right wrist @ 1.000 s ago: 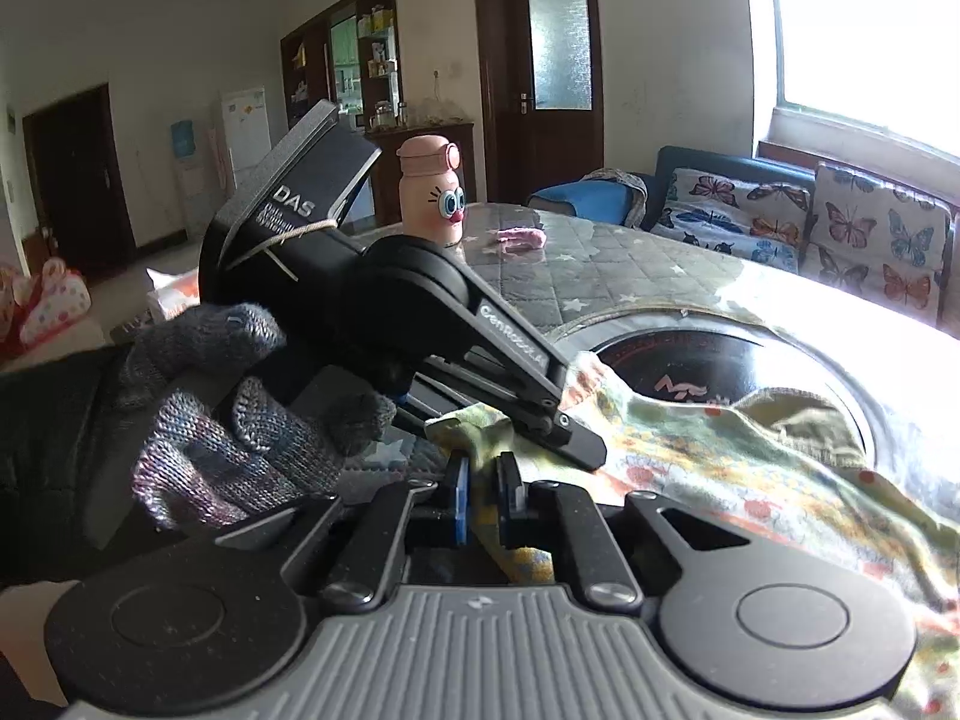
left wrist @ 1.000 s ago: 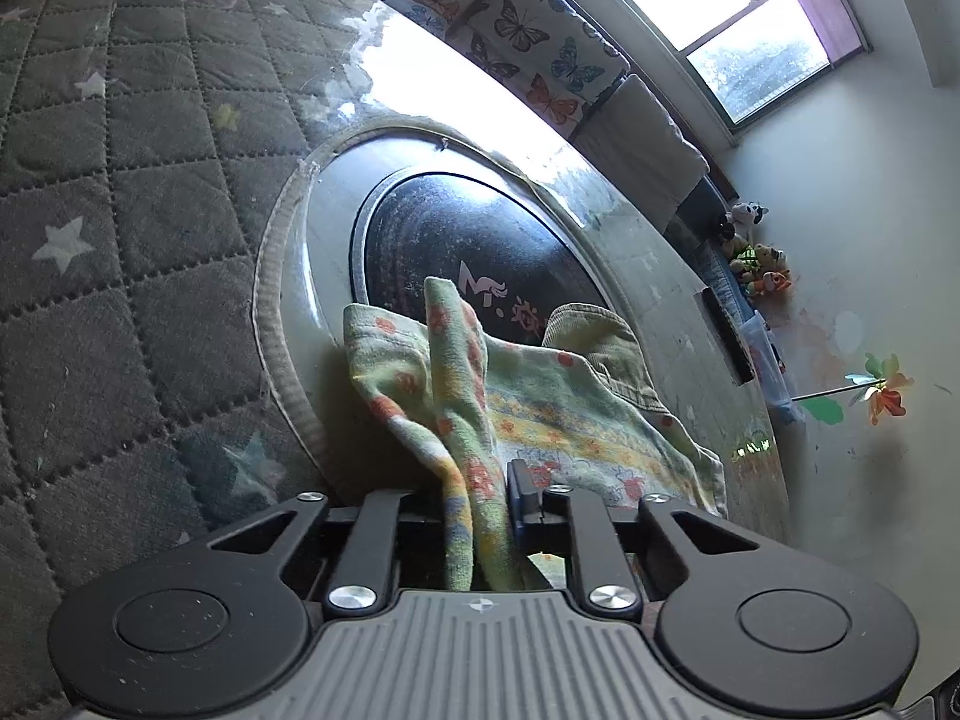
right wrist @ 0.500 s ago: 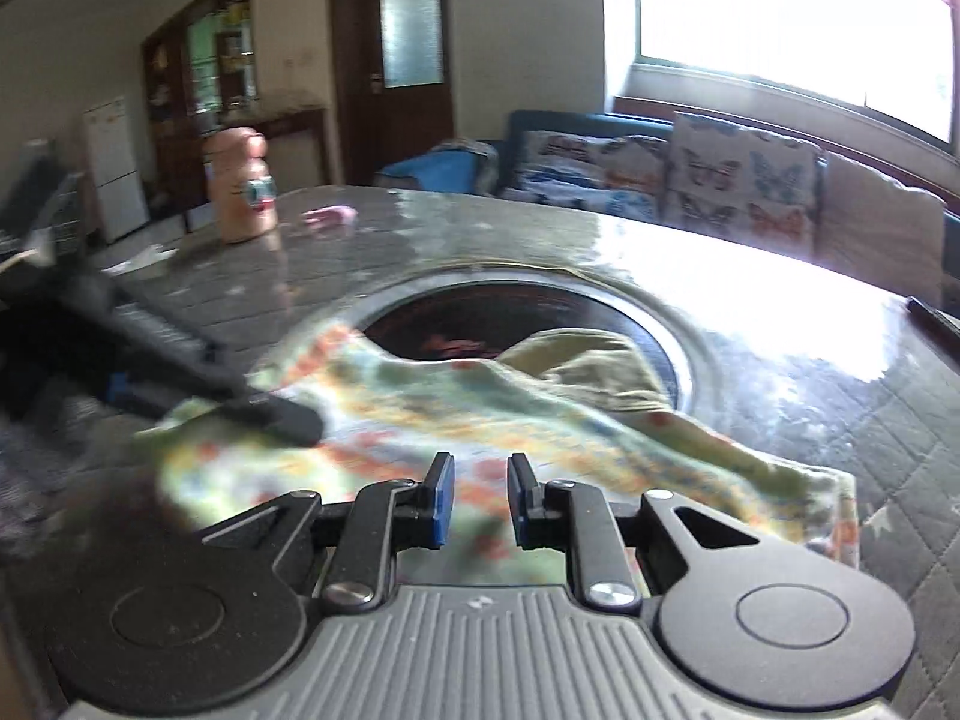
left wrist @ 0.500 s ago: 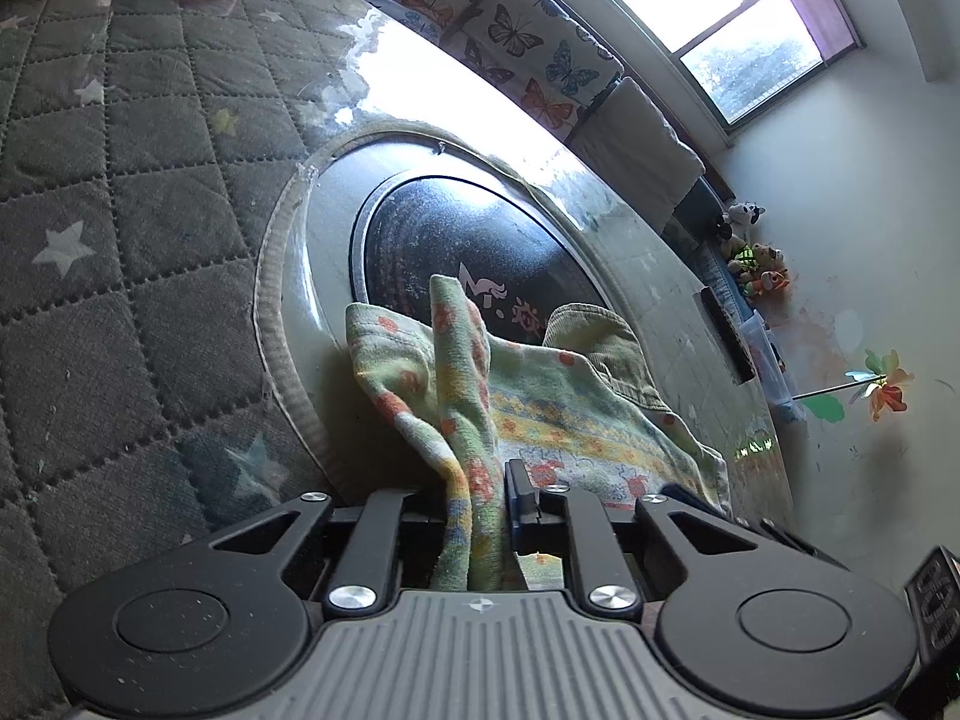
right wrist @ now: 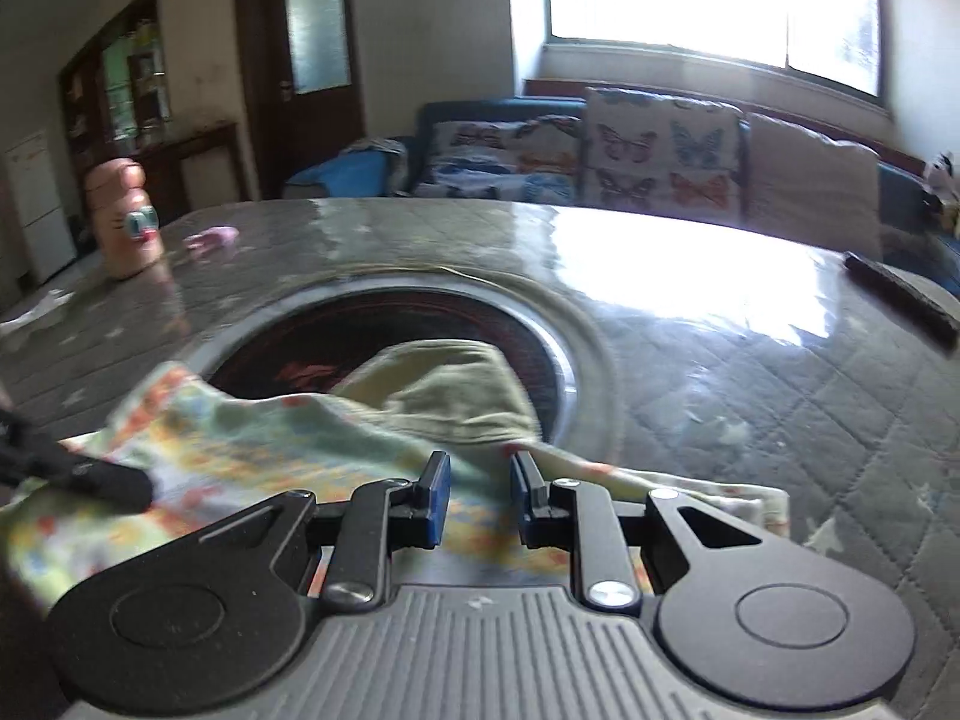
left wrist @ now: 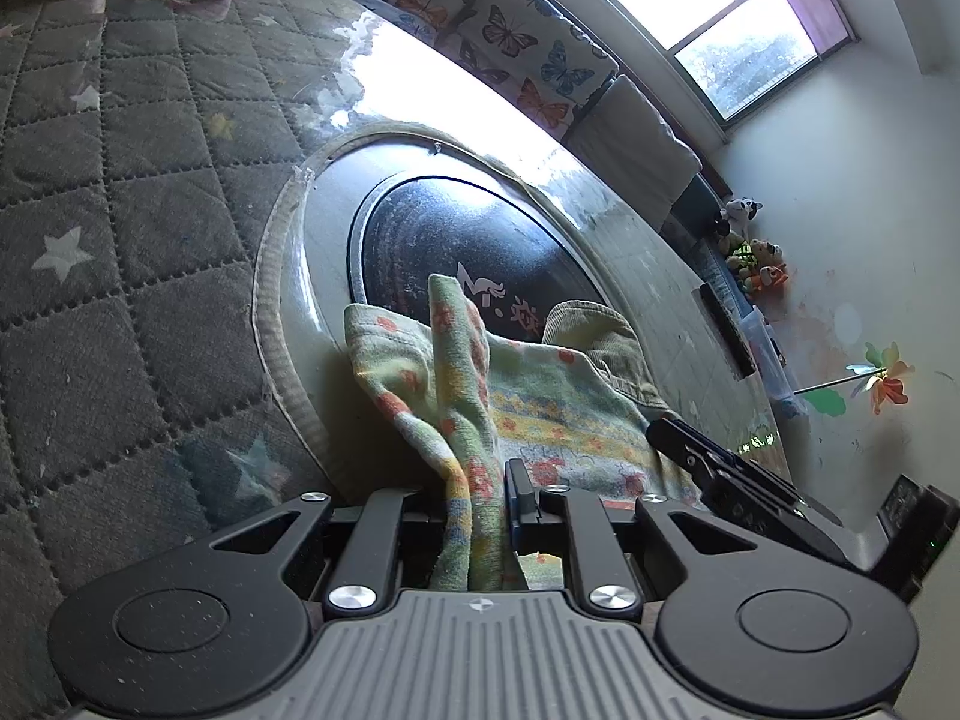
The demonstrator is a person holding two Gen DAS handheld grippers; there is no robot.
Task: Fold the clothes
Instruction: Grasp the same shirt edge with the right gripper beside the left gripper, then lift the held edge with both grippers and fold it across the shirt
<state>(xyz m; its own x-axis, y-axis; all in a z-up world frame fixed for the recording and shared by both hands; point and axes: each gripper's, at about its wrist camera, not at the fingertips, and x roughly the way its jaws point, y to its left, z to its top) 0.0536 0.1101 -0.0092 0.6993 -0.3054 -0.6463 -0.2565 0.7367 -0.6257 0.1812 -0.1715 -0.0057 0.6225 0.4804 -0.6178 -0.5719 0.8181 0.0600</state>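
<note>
**quiltfan:** Quilted star-print table cover (left wrist: 108,192) fills the left wrist view, with a round dark glass plate (left wrist: 456,264) set into it straight ahead of the left gripper (left wrist: 480,498). That gripper is pinching a bunched edge of the flowery garment (left wrist: 540,414); the cloth runs right up between its fingers. The rest of it lies ahead and off to the right, partly over the plate, with an olive waistband or collar bit (left wrist: 594,330) at the far end. The other tool pokes in low on the right.

**foldnoob:** Right wrist view's blurry, same table, butterfly sofa (right wrist: 630,150) and window behind. The right gripper (right wrist: 477,495) has its blue pads spread apart with nothing between them, hanging just over the garment's near edge. The cloth spreads ahead and to its left.

**quiltfan:** So how far along?

**foldnoob:** Hard to call. It's rumpled, one end lifted, no neat crease anywhere I can see. Could be mid-flattening or mid-fold. Definitely not a tidy folded stack now.
</note>
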